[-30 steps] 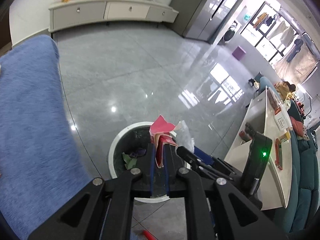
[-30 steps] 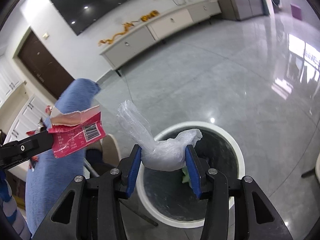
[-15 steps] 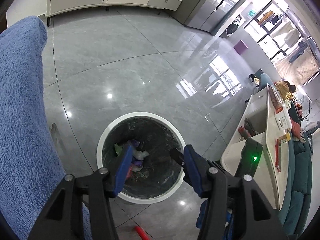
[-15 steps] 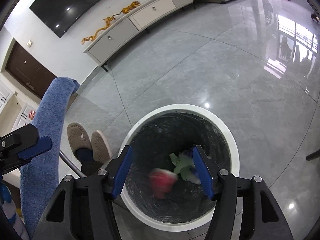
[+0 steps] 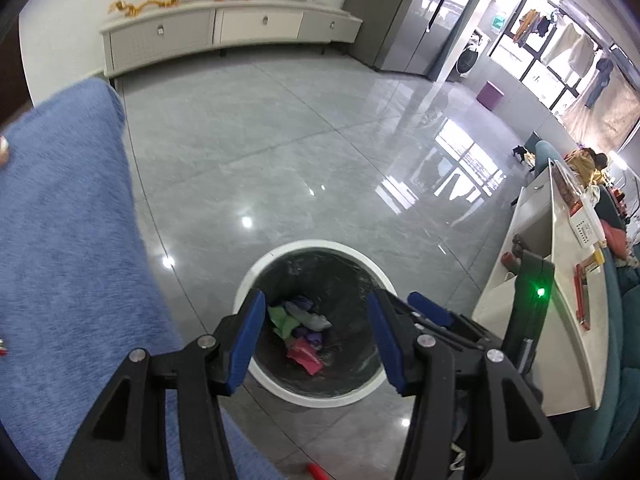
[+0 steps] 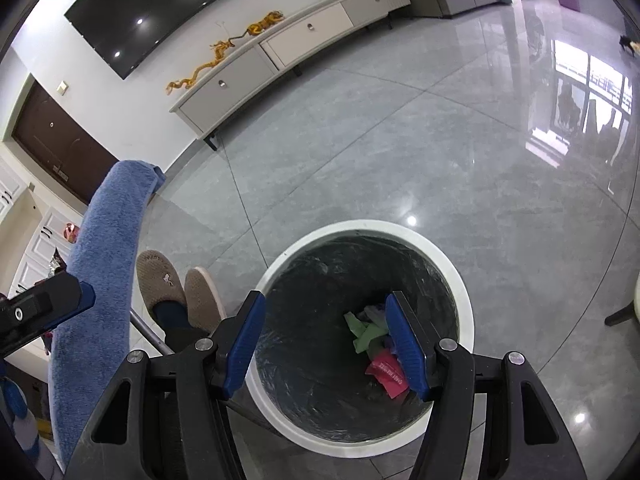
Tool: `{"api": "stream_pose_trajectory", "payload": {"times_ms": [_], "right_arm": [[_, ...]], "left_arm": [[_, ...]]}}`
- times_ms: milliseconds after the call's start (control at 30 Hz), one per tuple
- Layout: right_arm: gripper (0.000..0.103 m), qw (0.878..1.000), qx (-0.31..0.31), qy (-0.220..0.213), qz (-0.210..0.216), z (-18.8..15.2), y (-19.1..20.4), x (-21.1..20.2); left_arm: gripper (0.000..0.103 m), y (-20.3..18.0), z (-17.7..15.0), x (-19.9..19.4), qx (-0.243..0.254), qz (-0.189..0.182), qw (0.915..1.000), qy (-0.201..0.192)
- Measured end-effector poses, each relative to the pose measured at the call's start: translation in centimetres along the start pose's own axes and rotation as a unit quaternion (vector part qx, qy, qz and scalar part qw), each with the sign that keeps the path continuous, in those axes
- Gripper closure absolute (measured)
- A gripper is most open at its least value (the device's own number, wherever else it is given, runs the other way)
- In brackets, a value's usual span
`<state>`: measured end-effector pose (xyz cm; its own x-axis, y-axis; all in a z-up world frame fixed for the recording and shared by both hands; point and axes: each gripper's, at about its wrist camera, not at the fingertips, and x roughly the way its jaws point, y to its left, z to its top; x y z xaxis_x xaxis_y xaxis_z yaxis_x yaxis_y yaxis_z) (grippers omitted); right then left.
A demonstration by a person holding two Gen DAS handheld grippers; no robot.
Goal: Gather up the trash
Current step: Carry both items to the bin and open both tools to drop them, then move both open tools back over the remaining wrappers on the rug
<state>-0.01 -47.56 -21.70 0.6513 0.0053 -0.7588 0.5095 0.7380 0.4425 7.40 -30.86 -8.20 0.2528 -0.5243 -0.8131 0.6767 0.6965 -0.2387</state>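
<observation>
While both pairs of blue fingers (image 5: 248, 340) stood about half open with nothing between them, the left gripper (image 5: 316, 340) and right gripper (image 6: 326, 344) hung over the white-rimmed bin (image 6: 466, 304). Inside the bin lay the pink wrapper (image 6: 386, 374) and green scraps (image 6: 366, 332), which looked light, crumpled and soft, best pinched by a loose edge.

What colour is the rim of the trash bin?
White; the trash bin's rim shows best in the right wrist view.

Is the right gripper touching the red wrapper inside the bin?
Apart. The right wrist view shows the right gripper open and empty above the bin; the red wrapper lies at the bottom.
</observation>
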Motion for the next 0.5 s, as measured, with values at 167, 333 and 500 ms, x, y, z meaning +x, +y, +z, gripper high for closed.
{"api": "stream_pose_trajectory", "payload": {"times_ms": [167,333,500], "right_arm": [[0.041,1.0,-0.013,-0.014,0.001,0.3,1.6,-1.5],[0.041,0.999,-0.039,-0.029,0.01,0.6,4.4,-3.3],[0.041,0.996,-0.074,-0.043,0.021,0.7,7.9,-5.2]], "left_arm": [[0.051,0.3,-0.6,-3.7,0.018,0.029,0.9976,-0.06],[0.051,2.0,-1.1,-7.1,0.009,0.031,0.995,-0.095],[0.051,4.8,-2.1,-10.5,-0.001,0.047,0.9918,-0.119]]}}
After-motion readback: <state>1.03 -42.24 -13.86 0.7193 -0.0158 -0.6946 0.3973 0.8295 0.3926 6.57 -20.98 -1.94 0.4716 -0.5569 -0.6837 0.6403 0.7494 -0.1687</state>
